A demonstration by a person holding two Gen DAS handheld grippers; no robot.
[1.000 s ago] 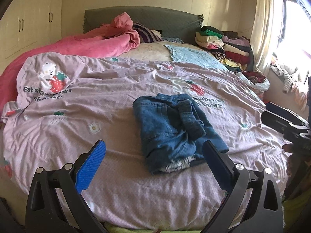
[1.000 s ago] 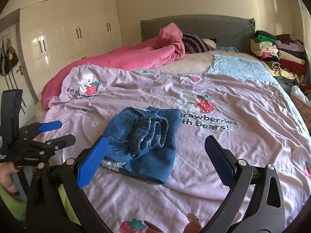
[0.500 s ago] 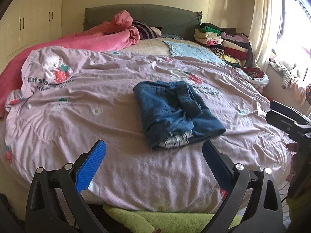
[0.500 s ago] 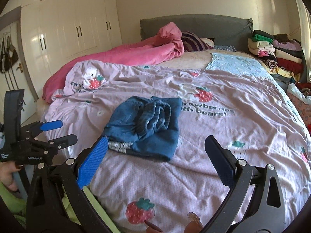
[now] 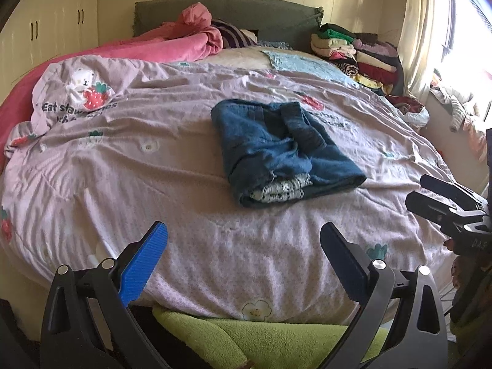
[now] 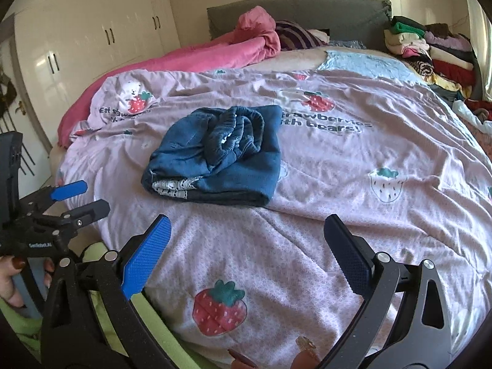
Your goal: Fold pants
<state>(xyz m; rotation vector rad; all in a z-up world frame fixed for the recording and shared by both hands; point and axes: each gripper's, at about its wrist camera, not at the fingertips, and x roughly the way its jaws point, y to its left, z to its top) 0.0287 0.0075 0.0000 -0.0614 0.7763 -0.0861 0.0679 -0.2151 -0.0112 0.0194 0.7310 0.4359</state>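
My left gripper (image 5: 243, 255) and right gripper (image 6: 246, 246) hang released near the bed's edge, well apart from the folded blue denim pants (image 5: 276, 150) lying mid-way on the wrinkled lilac strawberry-print duvet (image 5: 123, 160), white wardrobe (image 6: 92, 37) far left.

Blue denim pants (image 5: 283, 150) with white lace lining; lilac quilt (image 5: 172, 160) printed with strawberries; pink blanket (image 5: 184, 43) far left.

Duvet (image 6: 384, 184), centre print: "strawberries with bears!"
Duvet, folded-over corner: "Eat st…" — the rest creased, unreadable
Left gripper (image 6: 78, 198) body — small white lettering, too blurred to read
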